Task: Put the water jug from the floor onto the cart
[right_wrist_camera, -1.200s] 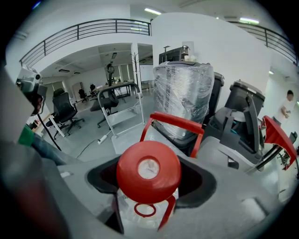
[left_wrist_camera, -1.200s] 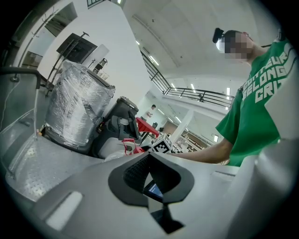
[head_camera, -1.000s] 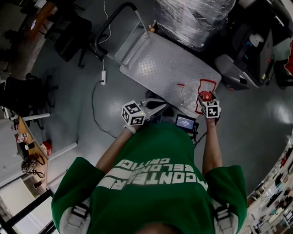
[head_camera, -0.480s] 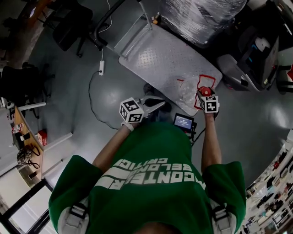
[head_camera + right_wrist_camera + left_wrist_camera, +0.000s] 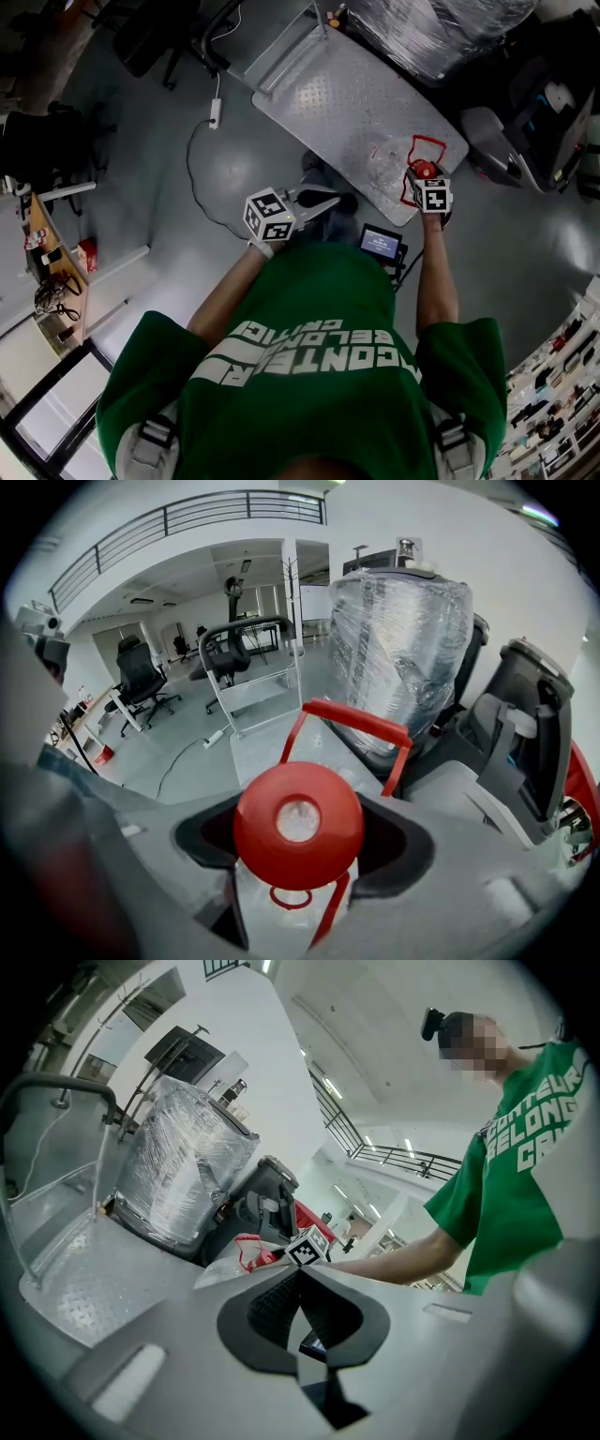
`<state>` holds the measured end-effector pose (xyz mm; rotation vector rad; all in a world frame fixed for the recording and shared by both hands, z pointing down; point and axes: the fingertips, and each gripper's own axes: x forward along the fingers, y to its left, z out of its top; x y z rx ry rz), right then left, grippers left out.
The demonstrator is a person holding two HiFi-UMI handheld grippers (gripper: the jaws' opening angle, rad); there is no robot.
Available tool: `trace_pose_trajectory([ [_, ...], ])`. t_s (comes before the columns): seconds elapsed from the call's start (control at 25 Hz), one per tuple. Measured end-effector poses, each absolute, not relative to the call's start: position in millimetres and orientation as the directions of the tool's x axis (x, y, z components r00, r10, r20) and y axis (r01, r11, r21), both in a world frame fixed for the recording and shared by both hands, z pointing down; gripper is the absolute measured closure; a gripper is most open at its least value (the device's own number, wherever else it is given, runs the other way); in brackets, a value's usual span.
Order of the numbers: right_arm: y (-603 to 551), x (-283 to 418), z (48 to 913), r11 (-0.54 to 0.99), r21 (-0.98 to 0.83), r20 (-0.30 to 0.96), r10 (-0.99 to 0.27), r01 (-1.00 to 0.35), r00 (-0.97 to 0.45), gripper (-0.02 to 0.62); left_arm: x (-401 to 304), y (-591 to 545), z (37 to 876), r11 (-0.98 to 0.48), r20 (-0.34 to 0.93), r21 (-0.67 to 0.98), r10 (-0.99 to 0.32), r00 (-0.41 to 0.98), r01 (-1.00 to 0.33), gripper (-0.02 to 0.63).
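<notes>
the right gripper [image 5: 424,180] is clamped round the neck of the water jug [image 5: 384,169], just under its red cap [image 5: 298,825], which sits squarely between the jaws in the right gripper view. the jug's body lies below and slightly ahead of this gripper, long axis roughly upright and in line with the way the gripper points. it is over the near corner of the cart [image 5: 337,103]; whether its base already rests on the deck or hangs just above it, i cannot tell. what is left looks like a matter of straight down from the gripper, then letting go. the left gripper [image 5: 323,197] has its jaws together on nothing, well apart to the side, so the right hand is the nearer one.

the jug is clear, thin, crinkled plastic, with a smooth domed cap and a thin red handle [image 5: 356,722] that stands up beyond it. the cart deck is grey studded metal plate, flat and hard, and likely slick under a wet base.
</notes>
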<state>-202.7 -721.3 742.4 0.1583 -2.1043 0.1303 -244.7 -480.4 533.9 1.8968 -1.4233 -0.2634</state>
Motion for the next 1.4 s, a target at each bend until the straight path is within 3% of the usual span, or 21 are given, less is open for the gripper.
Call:
trace_pose_trajectory([
  [0.8, -727, -242, 804, 0.995, -0.032, 0.924, -0.007, -0.094, -0.383, 0.291, -283, -464, 560, 0.002, 0.307, 0.701, -0.904, 0.299, -0.714, 0.594],
  [1.4, -737, -260, 837, 0.994, -0.044, 0.953, 0.012, -0.099, -0.304, 0.291, -313, -482, 567, -0.005, 0.314, 0.714, -0.891, 0.327, -0.7, 0.594],
])
